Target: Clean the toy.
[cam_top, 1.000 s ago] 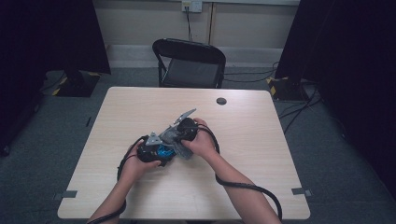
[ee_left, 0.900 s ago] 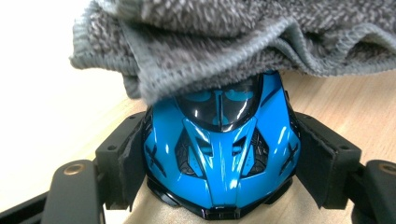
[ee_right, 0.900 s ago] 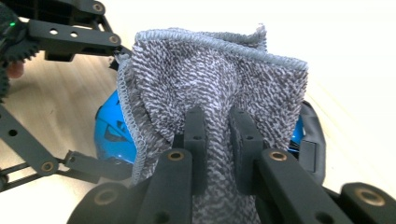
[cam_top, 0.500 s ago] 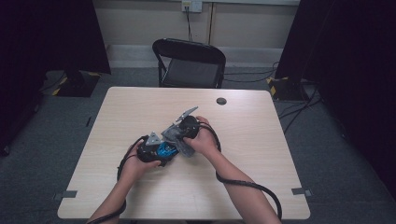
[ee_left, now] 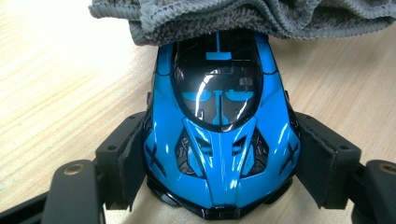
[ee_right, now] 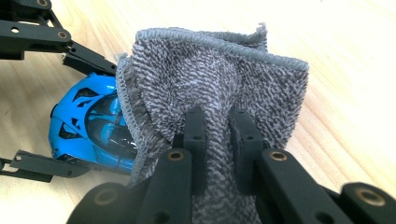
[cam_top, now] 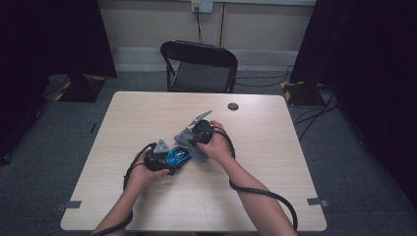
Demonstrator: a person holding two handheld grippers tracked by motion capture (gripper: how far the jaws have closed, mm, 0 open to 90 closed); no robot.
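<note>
High view: near the middle of the table [cam_top: 275,196], slightly left and low of centre, the left gripper [cam_top: 158,157] and right gripper [cam_top: 199,135] meet over a blue car [cam_top: 177,156]. Left gripper view, centre frame: the car [ee_left: 219,135] sits nose-down toward the bottom edge between the two jaws, whose pads press on its flanks (a wide grip, clamped rather than free). A grey cloth [ee_left: 243,16] drapes over the car's rear along the top edge. Right gripper view: the jaws stand nearly together at lower centre, pinching a fold of the cloth [ee_right: 210,84], which hangs over the car [ee_right: 88,126] at the left, with the left gripper [ee_right: 42,98] clasping it there.
</note>
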